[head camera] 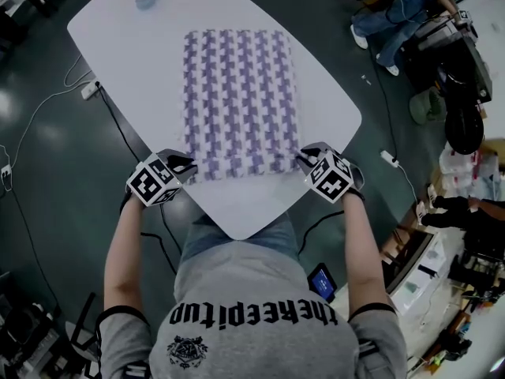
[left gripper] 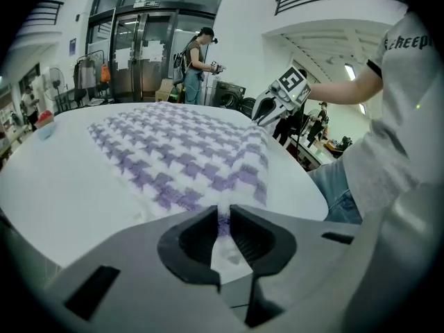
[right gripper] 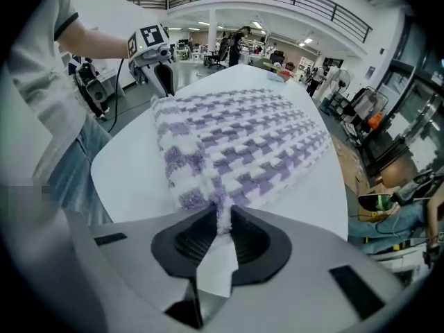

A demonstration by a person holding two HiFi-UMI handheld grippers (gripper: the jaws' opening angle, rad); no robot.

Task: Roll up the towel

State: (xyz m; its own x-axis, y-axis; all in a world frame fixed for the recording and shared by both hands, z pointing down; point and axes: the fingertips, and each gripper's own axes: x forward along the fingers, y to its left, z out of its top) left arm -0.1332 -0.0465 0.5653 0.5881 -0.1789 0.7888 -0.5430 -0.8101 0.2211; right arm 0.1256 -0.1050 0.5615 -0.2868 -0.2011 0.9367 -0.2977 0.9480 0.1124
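Left gripper view shows the left gripper with its fingers clamped on one near corner of the towel. In the right gripper view, the right gripper pinches the other near corner the same way, probably so the near edge lifts evenly to start the roll. Only the head view shows the rest of the towel lying flat along the table.

towel: purple and white houndstooth check
table: plain white
left gripper: grey body, black pads, black-and-white square markers
right gripper: grey body, black pads, black-and-white square markers
shirt: grey, black lettering
floor, around table: dark grey-green
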